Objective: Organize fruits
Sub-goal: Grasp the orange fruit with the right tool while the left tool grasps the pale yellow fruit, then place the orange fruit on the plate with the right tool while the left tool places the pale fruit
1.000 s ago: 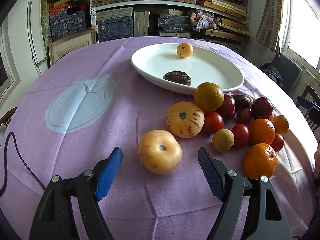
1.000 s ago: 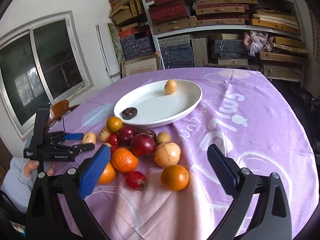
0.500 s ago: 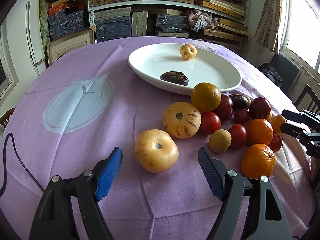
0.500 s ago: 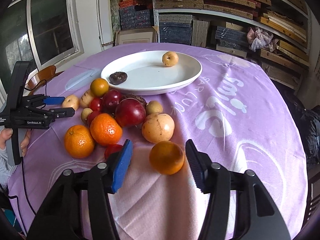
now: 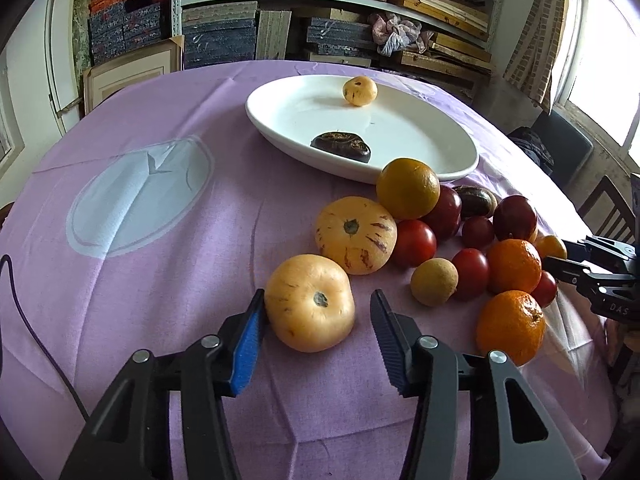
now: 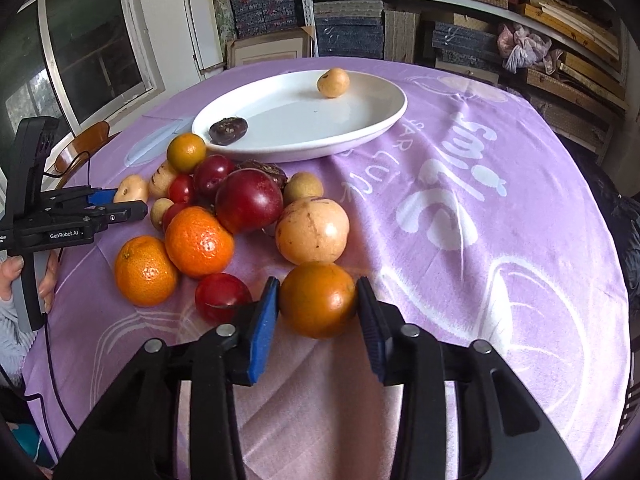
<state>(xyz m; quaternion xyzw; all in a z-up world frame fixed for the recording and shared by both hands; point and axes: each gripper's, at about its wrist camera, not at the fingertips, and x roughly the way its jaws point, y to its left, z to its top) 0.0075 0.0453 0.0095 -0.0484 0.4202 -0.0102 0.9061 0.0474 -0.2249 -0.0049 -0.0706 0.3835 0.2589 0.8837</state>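
Observation:
A pile of fruits lies on the purple tablecloth in front of a white oval plate (image 5: 400,132) that holds a small yellow fruit (image 5: 360,91) and a dark wrinkled fruit (image 5: 341,146). My left gripper (image 5: 318,312) is partly closed around a pale yellow melon (image 5: 310,303); its left pad touches the melon, its right pad stands just off it. My right gripper (image 6: 317,300) is shut on a dark orange fruit (image 6: 317,299), both pads against its sides. The plate also shows in the right wrist view (image 6: 304,120).
A striped yellow melon (image 5: 355,233), an orange (image 5: 407,188), tangerines (image 5: 510,327), red plums and tomatoes (image 5: 414,242) crowd the table's right. In the right wrist view a tan round fruit (image 6: 312,230) and a red plum (image 6: 222,297) lie close to my gripper. Shelves stand behind.
Both grippers moved forward and narrowed. The right one closed onto the dark orange fruit. The left one came around the pale melon.

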